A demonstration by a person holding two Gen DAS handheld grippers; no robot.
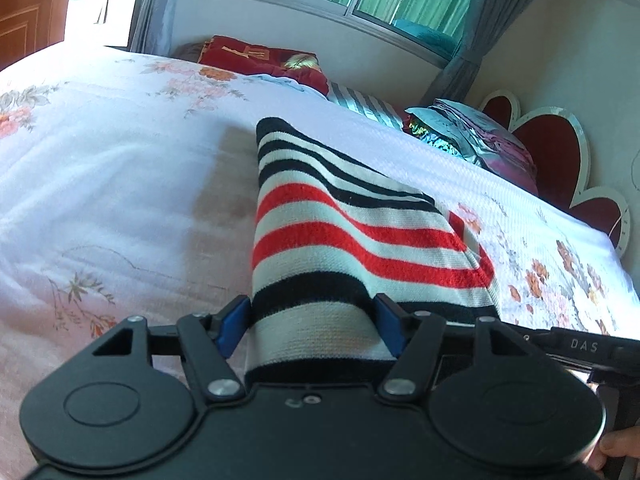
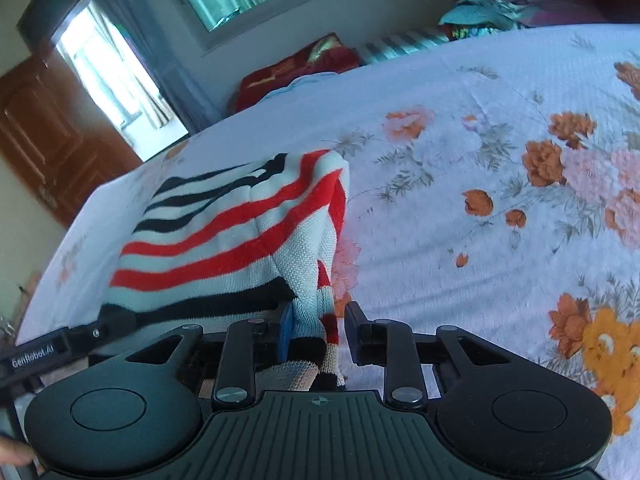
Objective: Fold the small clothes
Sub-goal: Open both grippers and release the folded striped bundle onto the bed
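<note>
Left gripper [image 1: 310,322]: blue pads [image 1: 230,330] closed on a broad roll of the striped garment [image 1: 340,232], its white and black bands filling the whole gap. Right gripper [image 2: 320,322]: pads [image 2: 286,332] parted around a narrower bunch of the same knit, inner pad against the cloth, outer pad just apart from it, a sliver of sheet visible between. Grip on this side judged loose or not made.

Garment stretched forward from both sets of fingers, near edge lifted, red and black stripes sagging between the two holds, shadow cast on the flowered bed [image 1: 120,168]. Contact of the far edge with the bed not clear. Likely step: carrying the held edge over to lay one fold.

For a clean fold:
- Close the right pads fully on the bunch first, both layers caught, before any further pull.
- Keep both holds level and spaced to the garment's width, for straight stripes and no slack in the middle.
- Carry the edge low over the bed, far part laid flat first.
- Set the held edge square on the resting part, stripe on stripe, then release both sides together.

Risk with a slipping right side: a skewed corner and a diagonal crease. Red pillow [image 1: 260,58] and folded bedding [image 1: 480,132] at the bed's far side, well apart, no obstacle.
</note>
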